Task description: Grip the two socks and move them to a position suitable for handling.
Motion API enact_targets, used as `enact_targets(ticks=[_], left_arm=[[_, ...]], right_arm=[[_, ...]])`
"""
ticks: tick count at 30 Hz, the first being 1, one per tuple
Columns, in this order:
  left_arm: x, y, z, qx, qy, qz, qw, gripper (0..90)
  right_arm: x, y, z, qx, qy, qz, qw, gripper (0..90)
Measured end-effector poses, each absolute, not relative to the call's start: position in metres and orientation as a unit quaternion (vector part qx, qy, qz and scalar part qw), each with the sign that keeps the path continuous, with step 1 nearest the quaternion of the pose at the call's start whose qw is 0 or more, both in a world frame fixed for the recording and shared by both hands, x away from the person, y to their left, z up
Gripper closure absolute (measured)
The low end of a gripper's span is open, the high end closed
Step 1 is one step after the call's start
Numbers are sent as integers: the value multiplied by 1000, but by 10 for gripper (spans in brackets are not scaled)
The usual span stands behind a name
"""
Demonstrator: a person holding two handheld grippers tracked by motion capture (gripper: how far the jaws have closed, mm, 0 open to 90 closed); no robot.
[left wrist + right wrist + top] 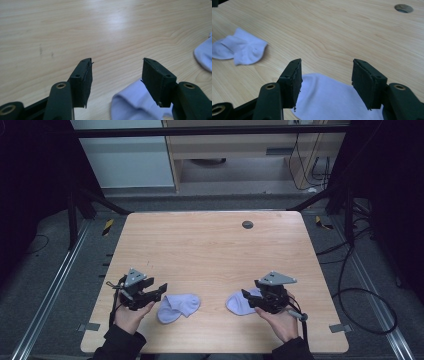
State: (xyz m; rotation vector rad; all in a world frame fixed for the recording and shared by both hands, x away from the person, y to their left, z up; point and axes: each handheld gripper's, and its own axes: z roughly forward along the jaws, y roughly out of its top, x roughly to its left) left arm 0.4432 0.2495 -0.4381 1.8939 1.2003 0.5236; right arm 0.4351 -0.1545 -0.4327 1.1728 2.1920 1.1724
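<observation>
Socks, 2 of them, pale lilac, lie apart on the near half of the wooden table (210,245): the left sock (178,306) crumpled, the right sock (240,303) flat. Left gripper (161,290) is spread wide with nothing between its jaws, just beside its sock. Right gripper (248,296) is spread over its sock's edge, not pinching. Bare wood runs from there to the far edge, with a round hole (247,224) near it.

High view looks forward and down on the table (210,245); gripper views skim it closely, sharing its wood.
</observation>
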Motion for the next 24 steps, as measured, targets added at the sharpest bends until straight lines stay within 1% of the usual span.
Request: enact_targets(ticks=[6, 10, 11, 19, 24], left_arm=[[434, 266, -457, 754, 488, 198, 392, 431], [429, 268, -467, 766, 486, 190, 375, 449], [429, 268, -468, 768, 486, 189, 372, 452], [425, 262, -476, 778, 483, 170, 364, 497], [423, 258, -479, 785, 481, 161, 356, 536]], right_arm=[[436, -123, -433, 393, 799, 419, 179, 431], [435, -101, -435, 373, 811, 419, 166, 486], [436, -95, -436, 367, 815, 417, 163, 504], [437, -48, -448, 332, 840, 405, 139, 567], [438, -24, -457, 319, 849, 401, 124, 588]])
